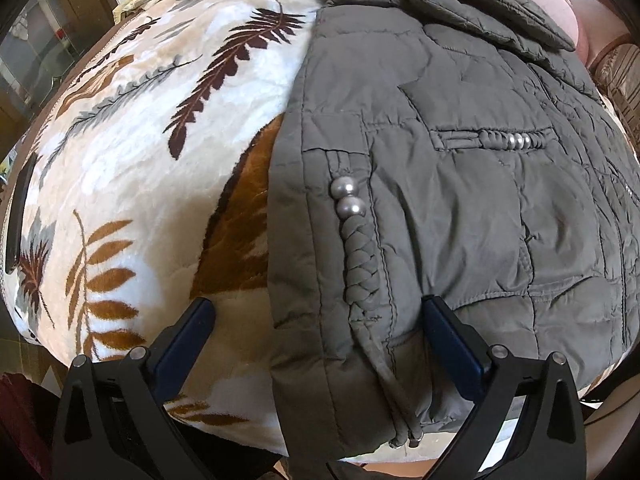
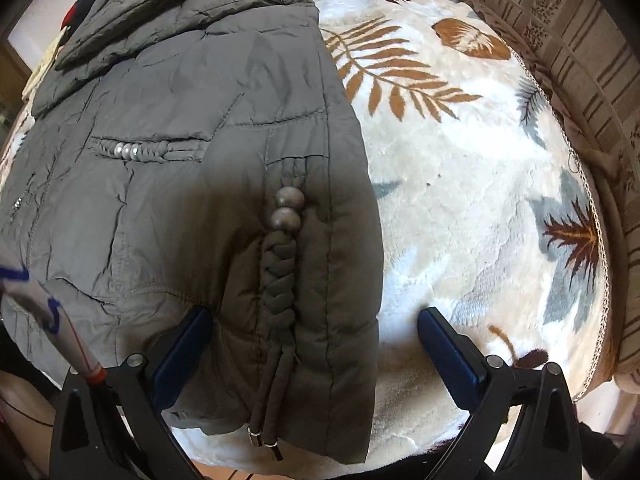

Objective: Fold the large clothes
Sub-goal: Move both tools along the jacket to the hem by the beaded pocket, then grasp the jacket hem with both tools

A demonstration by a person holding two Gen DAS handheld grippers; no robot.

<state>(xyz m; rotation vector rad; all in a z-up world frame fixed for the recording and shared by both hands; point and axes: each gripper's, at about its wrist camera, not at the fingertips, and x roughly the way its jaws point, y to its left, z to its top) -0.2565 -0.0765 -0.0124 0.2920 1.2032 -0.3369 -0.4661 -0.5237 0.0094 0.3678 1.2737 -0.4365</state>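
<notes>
A grey-olive padded jacket (image 1: 460,184) lies flat on a leaf-patterned fleece blanket (image 1: 132,168), collar at the far end. It has braided cords with silver beads (image 1: 347,199) along the near sides and on the pockets. My left gripper (image 1: 316,320) is open, its jaws astride the jacket's near left hem corner. In the right wrist view the jacket (image 2: 192,184) fills the left half, blanket (image 2: 472,208) on the right. My right gripper (image 2: 314,322) is open, astride the near right hem corner and its beaded cord (image 2: 286,208).
A striped sofa or cushion edge (image 2: 580,64) runs along the blanket's right side. A dark flat object (image 1: 18,216) lies at the blanket's left edge. A glass cabinet (image 1: 44,40) stands at the far left. A pale stick with blue and red marks (image 2: 52,312) shows low left.
</notes>
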